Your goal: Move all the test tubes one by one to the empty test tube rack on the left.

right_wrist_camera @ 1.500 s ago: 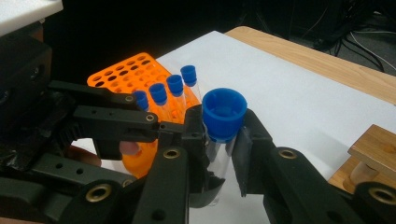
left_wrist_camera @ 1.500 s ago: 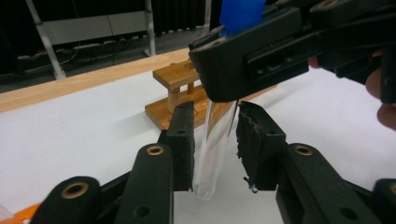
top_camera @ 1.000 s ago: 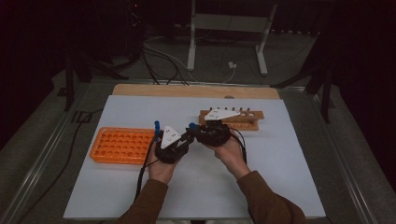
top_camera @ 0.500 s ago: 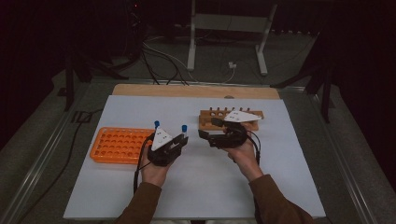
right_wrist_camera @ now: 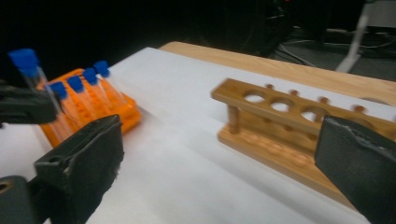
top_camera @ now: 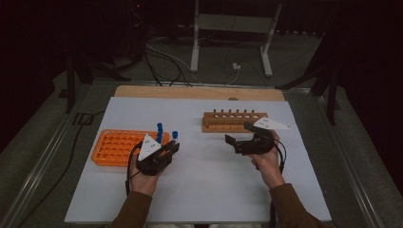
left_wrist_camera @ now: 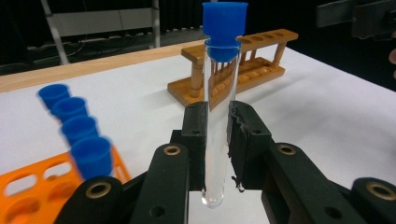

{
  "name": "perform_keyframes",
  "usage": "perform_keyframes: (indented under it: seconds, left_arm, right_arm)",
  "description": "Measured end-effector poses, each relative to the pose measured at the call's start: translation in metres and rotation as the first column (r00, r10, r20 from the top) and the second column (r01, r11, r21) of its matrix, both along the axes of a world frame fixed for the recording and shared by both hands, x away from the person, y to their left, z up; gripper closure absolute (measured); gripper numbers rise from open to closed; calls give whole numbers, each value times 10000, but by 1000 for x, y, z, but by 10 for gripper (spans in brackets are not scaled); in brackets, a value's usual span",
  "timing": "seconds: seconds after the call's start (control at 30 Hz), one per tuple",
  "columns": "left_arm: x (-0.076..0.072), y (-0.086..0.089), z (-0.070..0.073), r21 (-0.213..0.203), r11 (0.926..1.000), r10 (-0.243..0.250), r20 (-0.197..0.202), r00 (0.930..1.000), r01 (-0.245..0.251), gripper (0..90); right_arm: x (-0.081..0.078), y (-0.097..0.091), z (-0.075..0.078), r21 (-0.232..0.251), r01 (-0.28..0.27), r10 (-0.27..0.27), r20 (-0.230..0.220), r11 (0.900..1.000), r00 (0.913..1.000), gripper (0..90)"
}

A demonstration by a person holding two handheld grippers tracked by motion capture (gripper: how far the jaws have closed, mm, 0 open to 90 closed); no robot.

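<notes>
The left gripper (top_camera: 167,148) is clamped on a tube (left_wrist_camera: 219,116), a clear glass one with a blue cap. In the left gripper view the two black jaws press on the glass from either side about halfway up, and the tube stands upright between them, its rounded bottom hanging free below the pads and its cap well above them. From the high view the tube (top_camera: 175,138) is just beside the right end of the orange rack (top_camera: 114,147), off the rack and above the white sheet (top_camera: 199,190).

Four more blue-capped tubes (left_wrist_camera: 77,128) stand in a row in the orange rack, at the end nearest the gripper; they look blurred in that view.

The right gripper (top_camera: 239,136) is well apart from the left one, out over the white sheet in front of the wooden rack (top_camera: 233,121). Its jaws have just been opening and now stand wide, with nothing between them; in the right gripper view the wooden rack (right_wrist_camera: 289,126) shows through the gap, its round holes unfilled as far as I can see.

The wooden rack sits toward the far side of the sheet, near the bare wooden edge of the table (top_camera: 199,92). A hand (top_camera: 268,164) in a brown sleeve holds each gripper.
</notes>
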State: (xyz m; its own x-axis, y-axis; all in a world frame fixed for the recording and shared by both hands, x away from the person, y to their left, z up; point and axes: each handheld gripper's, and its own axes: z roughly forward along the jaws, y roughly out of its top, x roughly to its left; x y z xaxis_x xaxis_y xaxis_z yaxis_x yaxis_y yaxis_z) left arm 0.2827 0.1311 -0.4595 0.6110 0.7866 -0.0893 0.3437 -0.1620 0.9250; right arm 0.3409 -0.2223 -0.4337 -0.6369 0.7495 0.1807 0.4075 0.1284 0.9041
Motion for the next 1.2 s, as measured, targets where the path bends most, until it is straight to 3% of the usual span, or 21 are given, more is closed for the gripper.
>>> perform_keyframes:
  seconds: [0.43, 0.63, 0.77, 0.97, 1.2]
  left_arm:
    - [-16, 36, 1, 160, 9989, 426, 278, 9987, -431, 778]
    - [-13, 42, -4, 329, 9966, 743, 442, 9963, -758, 778]
    - [-10, 39, -12, 701, 9938, 829, 547, 9951, -867, 778]
    - [-7, 35, -24, 1186, 9897, 769, 267, 9967, -796, 778]
    - [-6, 35, -34, 1596, 9846, 776, -358, 9963, -709, 779]
  right_arm:
    - [-21, -28, -8, 55, 537, -538, 93, 9985, 9985, 0]
    - [-30, -33, -10, 39, 547, -548, 186, 9985, 9983, 0]
    - [-33, -37, -10, 57, 570, -571, 211, 9984, 9981, 0]
    - [-39, -44, -10, 87, 609, -611, 247, 9981, 9978, 0]
    - [-44, -52, -15, -5, 691, -691, 122, 9976, 9975, 0]
